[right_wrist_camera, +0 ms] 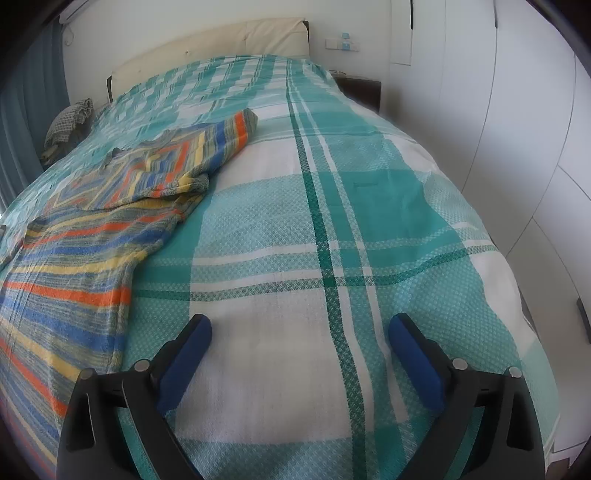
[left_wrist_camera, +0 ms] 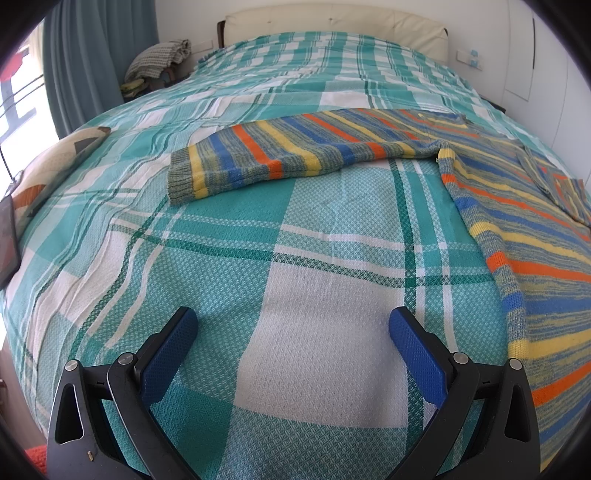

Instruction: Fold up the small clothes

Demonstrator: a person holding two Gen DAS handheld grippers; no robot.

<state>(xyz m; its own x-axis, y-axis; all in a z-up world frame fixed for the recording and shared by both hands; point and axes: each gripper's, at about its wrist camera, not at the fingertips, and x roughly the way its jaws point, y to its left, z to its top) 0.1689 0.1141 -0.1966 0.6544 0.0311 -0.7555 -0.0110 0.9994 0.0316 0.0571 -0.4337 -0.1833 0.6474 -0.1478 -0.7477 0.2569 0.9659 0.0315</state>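
A small striped knit sweater (left_wrist_camera: pixel 528 236) in blue, orange, yellow and grey lies flat on the teal plaid bedspread (left_wrist_camera: pixel 295 258). One sleeve (left_wrist_camera: pixel 266 158) stretches out to the left in the left wrist view. In the right wrist view the sweater (right_wrist_camera: pixel 74 266) fills the left side, with its other sleeve (right_wrist_camera: pixel 207 147) folded across the chest. My left gripper (left_wrist_camera: pixel 293 325) is open and empty above the bedspread, left of the sweater's body. My right gripper (right_wrist_camera: pixel 300 330) is open and empty above the bedspread (right_wrist_camera: pixel 332 240), right of the sweater's hem.
A cream headboard (left_wrist_camera: pixel 332 22) stands at the far end of the bed. A folded checked blanket (left_wrist_camera: pixel 159 59) sits on a bedside stand at the far left. A patterned cushion (left_wrist_camera: pixel 55 166) lies at the bed's left edge. White wardrobe doors (right_wrist_camera: pixel 517 129) run along the right.
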